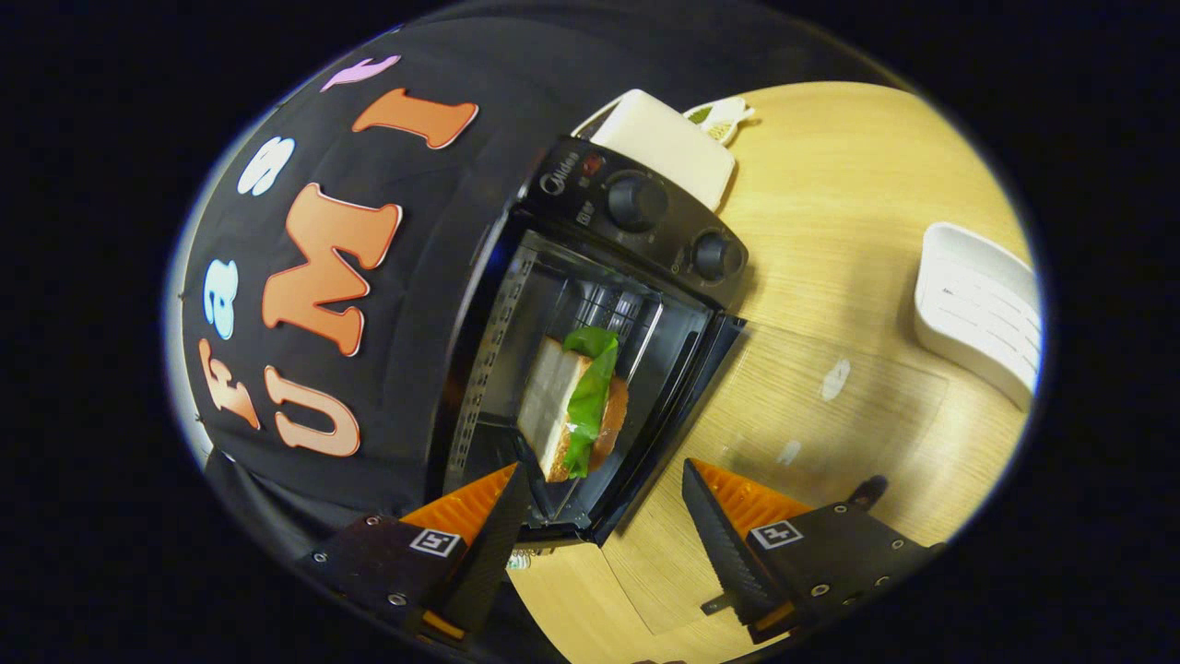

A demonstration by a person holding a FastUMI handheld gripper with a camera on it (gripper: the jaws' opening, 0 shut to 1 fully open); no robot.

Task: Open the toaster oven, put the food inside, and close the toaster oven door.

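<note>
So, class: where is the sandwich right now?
In the gripper view, the sandwich sits inside the open toaster oven, just ahead of the open gripper, whose fingers hold nothing.

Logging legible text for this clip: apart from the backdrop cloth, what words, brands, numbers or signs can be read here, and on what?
"Midea": brand name on the toaster oven control panel, above the knobs.
Small print by the knobs: too small to read.
Square coded markers on the open hand-held gripper: patterns, not text.
White tray and white box: no text legible.

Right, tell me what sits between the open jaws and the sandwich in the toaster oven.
In the gripper view, just the oven's lowered glass door; the open gripper holds nothing, and the lettuce sandwich rests inside the black toaster oven.
</note>
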